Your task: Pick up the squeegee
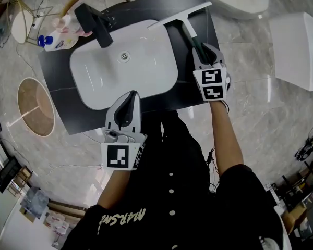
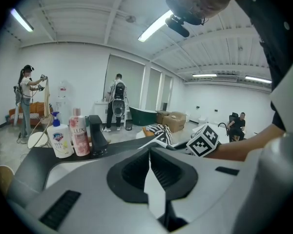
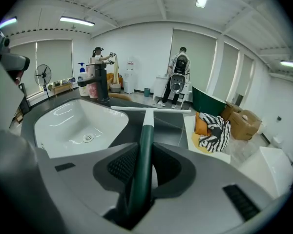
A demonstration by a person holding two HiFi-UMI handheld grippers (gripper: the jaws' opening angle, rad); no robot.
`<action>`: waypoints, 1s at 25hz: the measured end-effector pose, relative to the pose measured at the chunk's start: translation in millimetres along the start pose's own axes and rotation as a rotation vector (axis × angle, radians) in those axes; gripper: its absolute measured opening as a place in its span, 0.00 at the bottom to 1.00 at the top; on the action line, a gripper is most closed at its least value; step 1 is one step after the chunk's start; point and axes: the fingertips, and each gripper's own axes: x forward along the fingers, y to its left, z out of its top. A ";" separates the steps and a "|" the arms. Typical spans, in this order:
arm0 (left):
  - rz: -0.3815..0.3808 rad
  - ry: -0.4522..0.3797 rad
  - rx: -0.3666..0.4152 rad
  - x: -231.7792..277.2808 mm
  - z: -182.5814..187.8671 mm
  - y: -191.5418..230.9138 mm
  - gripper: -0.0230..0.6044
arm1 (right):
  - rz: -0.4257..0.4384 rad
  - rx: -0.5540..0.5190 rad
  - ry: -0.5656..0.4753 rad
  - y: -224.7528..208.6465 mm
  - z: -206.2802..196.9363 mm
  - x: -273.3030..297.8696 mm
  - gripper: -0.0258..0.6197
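Beside the sink, right gripper clamps the squeegee; left gripper sits closed

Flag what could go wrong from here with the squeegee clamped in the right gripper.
1. The right gripper holds the squeegee only by the near end of its smooth green handle. The white blade sticks out far ahead, so it may tilt or slip between the pads.
2. One blade end lies by the sink rim, on the side of the black faucet. A careless sideways swing could strike the faucet.
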 end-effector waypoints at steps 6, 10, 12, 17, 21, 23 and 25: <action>-0.028 -0.032 0.040 -4.8 30.9 -3.8 0.07 | -0.002 0.046 -0.066 -2.3 35.9 -43.0 0.18; -0.057 -0.086 0.076 -2.1 58.7 -6.1 0.07 | -0.026 0.065 -0.160 -12.6 75.2 -74.9 0.18; -0.062 -0.117 0.083 -2.1 72.6 -7.0 0.07 | -0.045 0.063 -0.208 -17.6 95.0 -94.9 0.18; -0.085 -0.179 0.101 -6.0 99.9 -14.0 0.07 | -0.094 0.054 -0.311 -23.5 132.1 -148.5 0.18; -0.093 -0.232 0.128 -10.3 124.3 -15.0 0.07 | -0.131 0.040 -0.396 -22.2 153.5 -186.8 0.18; -0.081 -0.262 0.132 -12.0 138.5 -10.7 0.07 | -0.158 0.037 -0.451 -22.4 163.7 -206.7 0.18; -0.076 -0.293 0.141 -12.4 155.0 -8.1 0.07 | -0.186 0.041 -0.506 -24.3 175.3 -226.8 0.18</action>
